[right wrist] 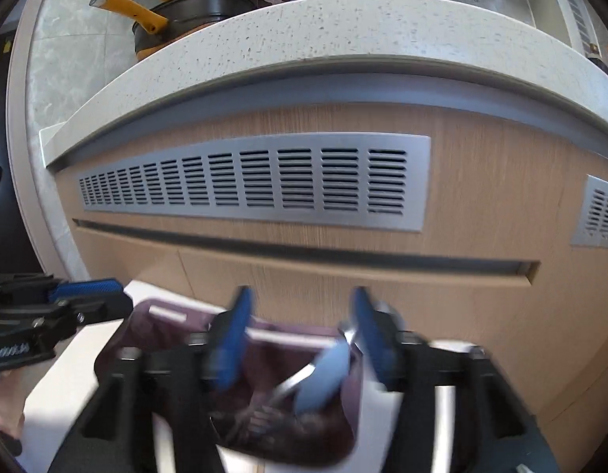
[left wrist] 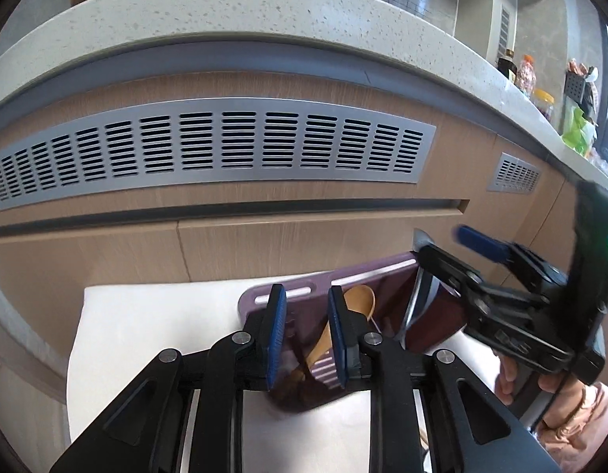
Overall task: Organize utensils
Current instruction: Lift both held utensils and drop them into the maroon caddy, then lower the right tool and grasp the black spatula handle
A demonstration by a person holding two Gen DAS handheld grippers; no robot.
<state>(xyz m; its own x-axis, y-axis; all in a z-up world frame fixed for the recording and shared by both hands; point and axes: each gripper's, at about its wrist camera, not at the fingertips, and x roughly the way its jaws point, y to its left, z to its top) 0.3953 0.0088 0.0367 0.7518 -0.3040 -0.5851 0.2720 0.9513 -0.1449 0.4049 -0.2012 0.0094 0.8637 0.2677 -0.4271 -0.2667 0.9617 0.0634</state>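
Note:
A purple utensil holder (left wrist: 292, 287) stands on a white surface (left wrist: 146, 327) below the counter. A wooden spoon (left wrist: 357, 303) rests inside it. My left gripper (left wrist: 305, 339) is open, its jaws over the holder's near rim, the spoon beside the right finger. My right gripper (left wrist: 453, 252) shows at the right, open around a metal utensil's dark purple head (left wrist: 430, 315). In the right wrist view the holder (right wrist: 154, 323) lies below my open right gripper (right wrist: 300, 335), with a metal utensil with a pale blue head (right wrist: 323, 374) between the jaws, blurred. The left gripper (right wrist: 87, 287) is at left.
A wood cabinet front with grey vent grilles (left wrist: 225, 146) rises just behind the holder, under a speckled white counter edge (left wrist: 264, 12). A black and yellow pan (right wrist: 185, 12) sits on the counter. Bottles and jars (left wrist: 528, 75) stand far right.

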